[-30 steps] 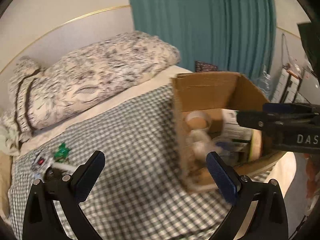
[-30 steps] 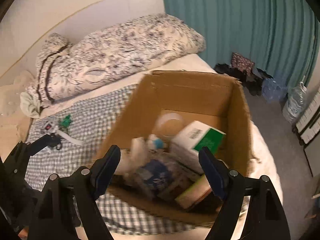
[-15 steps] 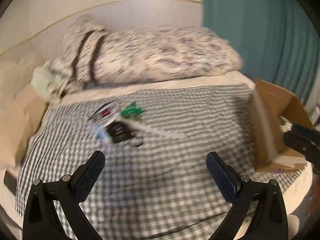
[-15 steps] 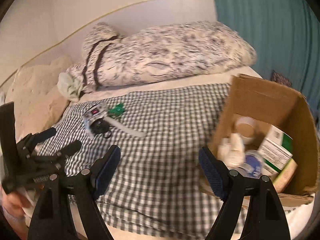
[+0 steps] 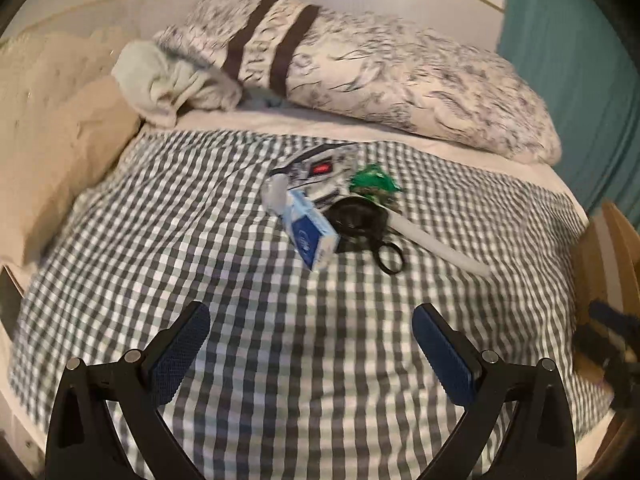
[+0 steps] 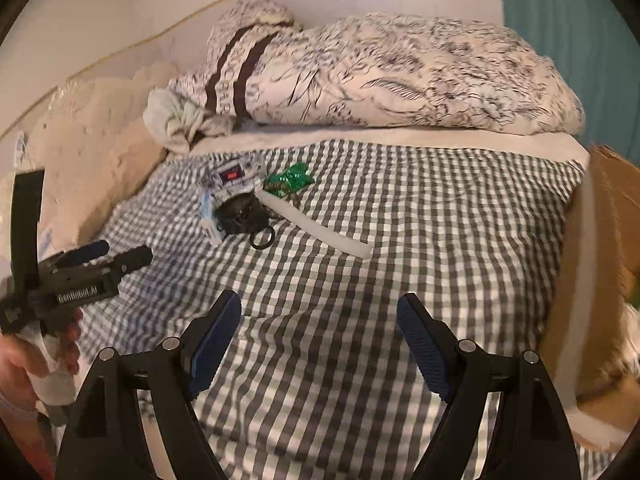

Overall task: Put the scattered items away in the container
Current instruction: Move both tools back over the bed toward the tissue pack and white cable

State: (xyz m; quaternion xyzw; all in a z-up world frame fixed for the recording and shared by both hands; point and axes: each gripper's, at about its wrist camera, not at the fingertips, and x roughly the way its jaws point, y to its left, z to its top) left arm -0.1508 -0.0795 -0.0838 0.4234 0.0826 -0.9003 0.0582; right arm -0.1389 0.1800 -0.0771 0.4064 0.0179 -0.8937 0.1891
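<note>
Both grippers are held above a checked blanket (image 5: 280, 360) spread over a bed. The left gripper (image 5: 312, 344) is seen with its jaws wide apart and nothing between them; the right gripper (image 6: 320, 332) is likewise held with its jaws spread and empty.

The scattered items are gathered in one small heap well ahead of both grippers, toward the pillow (image 5: 400, 76). A blue and white box (image 5: 310, 232) is tilted against a black pouch (image 5: 356, 216), from which a black ring (image 5: 389, 258) is seen lying on the blanket. A patterned packet with a red label (image 5: 320, 170) lies behind them, a crumpled green wrapper (image 5: 374, 182) is placed just beside it, and a long white strip (image 5: 436, 246) is stretched out to the right.

The cardboard box (image 6: 600, 272) is set at the right edge of the bed, well apart from the heap.
</note>
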